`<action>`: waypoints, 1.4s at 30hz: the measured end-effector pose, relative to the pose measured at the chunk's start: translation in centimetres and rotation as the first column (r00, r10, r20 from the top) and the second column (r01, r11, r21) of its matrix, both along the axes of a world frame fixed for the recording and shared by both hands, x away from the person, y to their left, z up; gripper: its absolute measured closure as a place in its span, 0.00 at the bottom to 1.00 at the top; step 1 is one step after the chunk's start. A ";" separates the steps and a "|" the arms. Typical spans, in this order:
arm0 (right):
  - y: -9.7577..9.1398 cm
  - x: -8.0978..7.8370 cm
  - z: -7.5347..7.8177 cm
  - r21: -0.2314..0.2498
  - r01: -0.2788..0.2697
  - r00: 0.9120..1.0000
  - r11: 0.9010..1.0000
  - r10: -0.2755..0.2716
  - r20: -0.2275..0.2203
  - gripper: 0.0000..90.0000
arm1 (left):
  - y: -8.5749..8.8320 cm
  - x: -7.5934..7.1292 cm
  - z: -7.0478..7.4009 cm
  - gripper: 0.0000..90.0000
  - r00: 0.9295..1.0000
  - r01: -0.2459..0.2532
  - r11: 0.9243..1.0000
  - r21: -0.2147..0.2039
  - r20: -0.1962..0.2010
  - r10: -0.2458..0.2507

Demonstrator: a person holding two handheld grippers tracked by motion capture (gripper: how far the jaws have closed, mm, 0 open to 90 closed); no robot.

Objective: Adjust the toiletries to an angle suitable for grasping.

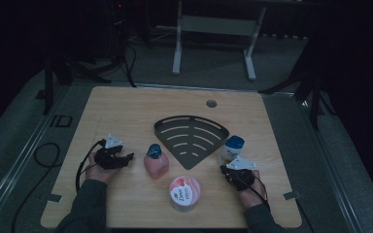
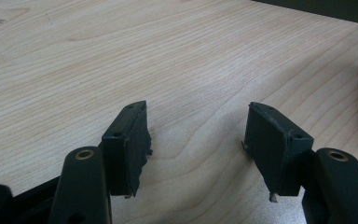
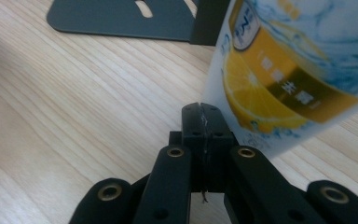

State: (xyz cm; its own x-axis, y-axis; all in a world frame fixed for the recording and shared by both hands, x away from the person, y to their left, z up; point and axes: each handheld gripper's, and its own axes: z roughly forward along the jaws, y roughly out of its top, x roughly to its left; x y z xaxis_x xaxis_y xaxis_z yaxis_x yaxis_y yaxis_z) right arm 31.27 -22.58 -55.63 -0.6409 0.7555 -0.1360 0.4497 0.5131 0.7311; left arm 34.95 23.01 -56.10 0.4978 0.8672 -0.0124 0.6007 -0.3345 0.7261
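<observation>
Jaws of your left gripper (image 1: pixel 126 158) stand apart over bare wooden table (image 1: pixel 126 111), holding nothing. Just to its right stands the pink bottle (image 1: pixel 155 161) with a teal cap, then the round Dove tub (image 1: pixel 184 192) near the front edge, and the dark fan-shaped rack (image 1: pixel 191 138). Your right gripper (image 1: pixel 225 169) has its jaws pressed together, empty, tips just beside the blue-capped lemon-label bottle (image 3: pixel 289 65).

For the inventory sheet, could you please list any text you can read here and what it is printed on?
"Dove": on the lid of the round jar.
Gold band on the lemon-print bottle: characters too blurred to read.
Badge near the bottle's top: blurred, unreadable.
Pink bottle: no legible text.
</observation>
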 end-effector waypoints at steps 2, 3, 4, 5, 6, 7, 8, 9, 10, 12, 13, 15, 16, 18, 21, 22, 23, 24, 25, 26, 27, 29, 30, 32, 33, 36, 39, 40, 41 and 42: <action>-0.4 0.1 0.1 -0.003 0.001 1.000 1.000 -0.001 -0.004 0.99 | 0.0 0.0 0.0 0.44 1.000 0.000 1.000 0.000 0.000 0.000; -0.6 0.1 0.1 0.000 0.004 1.000 1.000 -0.004 -0.008 0.99 | 0.0 0.0 0.0 0.44 1.000 0.000 1.000 0.000 0.000 0.000; -0.8 0.2 0.1 0.002 0.002 1.000 1.000 -0.002 -0.007 0.99 | 0.0 0.0 0.0 0.44 1.000 0.000 1.000 -0.001 0.000 0.000; -0.9 0.2 0.1 0.002 0.008 1.000 1.000 -0.008 -0.013 0.98 | 0.0 0.0 0.0 0.44 1.000 0.000 1.000 -0.001 0.001 0.000; -1.1 0.3 0.1 0.001 0.009 1.000 1.000 -0.009 -0.012 0.98 | 0.0 0.0 0.0 0.44 1.000 0.000 1.000 0.000 0.001 0.000; -1.1 0.4 0.1 0.002 0.013 1.000 1.000 -0.013 -0.012 0.98 | 0.0 0.0 0.0 0.44 1.000 0.000 1.000 -0.001 0.001 0.000; -1.2 0.4 0.1 0.002 0.014 1.000 1.000 -0.014 -0.013 0.98 | 0.0 0.0 0.0 0.44 1.000 0.000 1.000 -0.001 0.001 0.000; -1.3 0.5 0.1 0.001 0.017 1.000 1.000 -0.017 -0.013 0.98 | 0.0 0.0 0.0 0.44 1.000 0.000 1.000 -0.001 0.001 0.000; -1.3 0.6 0.1 0.003 0.018 1.000 1.000 -0.018 -0.015 0.98 | 0.0 0.0 0.0 0.44 1.000 0.000 1.000 -0.001 0.001 0.000; -1.4 0.8 0.1 0.005 0.024 1.000 1.000 -0.024 -0.014 0.98 | 0.0 0.0 0.0 0.44 1.000 0.000 1.000 -0.001 0.001 0.000; -1.5 0.9 0.1 0.004 0.025 1.000 1.000 -0.025 -0.013 0.98 | 0.0 0.0 0.0 0.44 1.000 0.000 1.000 -0.001 0.001 0.000; -1.5 1.1 0.1 0.004 0.031 0.999 1.000 -0.030 -0.015 0.98 | 0.0 0.0 0.0 0.44 1.000 0.000 1.000 -0.001 0.001 0.000; -1.5 1.1 0.1 0.004 0.031 0.999 1.000 -0.030 -0.015 0.98 | 0.0 0.0 0.0 0.44 1.000 0.000 1.000 -0.001 0.001 0.000; -1.6 1.5 0.1 0.004 0.036 0.999 0.999 -0.036 -0.013 0.98 | 0.0 0.0 0.0 0.44 1.000 0.000 1.000 -0.001 0.001 0.000; -1.6 1.7 0.1 0.003 0.039 0.999 0.999 -0.039 -0.013 0.98 | 0.0 0.0 0.0 0.44 1.000 0.000 1.000 -0.001 0.001 0.000; -1.6 1.9 0.1 0.005 0.043 0.999 0.999 -0.043 -0.013 0.98 | 0.0 0.0 0.0 0.44 1.000 0.001 1.000 -0.001 0.001 -0.001; -1.6 2.0 0.1 0.007 0.045 0.999 0.999 -0.045 -0.013 0.98 | 0.0 0.0 0.0 0.44 1.000 0.000 1.000 -0.001 0.001 0.000; -1.6 2.0 0.1 0.007 0.045 0.999 0.999 -0.045 -0.013 0.98 | 0.0 0.0 0.0 0.44 1.000 0.000 1.000 -0.001 0.001 0.000; -1.7 2.3 0.1 0.007 0.049 0.999 0.999 -0.049 -0.013 0.98 | 0.0 0.0 0.0 0.44 1.000 0.000 1.000 -0.001 0.001 0.000; -1.8 2.4 0.1 0.005 0.046 0.999 0.999 -0.046 -0.012 0.98 | 0.0 0.0 0.0 0.44 1.000 0.001 1.000 -0.001 0.001 -0.001; -1.8 2.5 0.1 0.011 0.051 0.999 0.999 -0.051 -0.015 0.98 | 0.0 0.0 0.0 0.44 1.000 0.001 1.000 -0.001 0.001 -0.001; -2.0 2.8 0.1 0.022 0.051 0.999 0.998 -0.050 -0.018 0.98 | 0.0 0.0 0.0 0.44 1.000 0.001 1.000 -0.001 0.000 -0.001; -2.0 2.8 0.1 0.026 0.051 0.999 0.998 -0.050 -0.019 0.98 | 0.0 0.0 0.0 0.44 1.000 0.001 1.000 -0.001 0.000 -0.001; -2.1 3.0 0.1 0.029 0.054 0.998 0.998 -0.053 -0.021 0.98 | 0.0 0.0 0.0 0.44 1.000 0.001 1.000 -0.001 0.000 -0.001; -2.1 3.0 0.1 0.029 0.054 0.998 0.998 -0.053 -0.021 0.98 | 0.0 0.0 0.0 0.44 1.000 0.001 1.000 -0.001 0.000 -0.001; -2.3 3.3 0.1 0.029 0.058 0.998 0.998 -0.057 -0.023 0.98 | 0.0 0.0 0.0 0.44 1.000 0.001 1.000 0.000 0.000 -0.001; -2.1 3.7 0.2 0.005 0.059 0.998 0.998 -0.058 -0.018 0.98 | 0.0 0.0 0.0 0.44 1.000 0.001 1.000 0.001 -0.001 -0.001; -2.1 3.7 0.2 0.005 0.059 0.998 0.998 -0.058 -0.018 0.98 | 0.0 0.0 0.0 0.44 1.000 0.001 1.000 0.001 -0.001 -0.001; -2.1 3.9 0.2 0.005 0.060 0.998 0.998 -0.060 -0.022 0.98 | 0.0 0.0 0.0 0.44 1.000 0.001 1.000 0.001 -0.001 -0.001; -2.2 4.0 0.2 0.005 0.061 0.998 0.998 -0.061 -0.021 0.98 | 0.0 0.0 0.0 0.44 1.000 0.001 1.000 0.001 -0.002 -0.001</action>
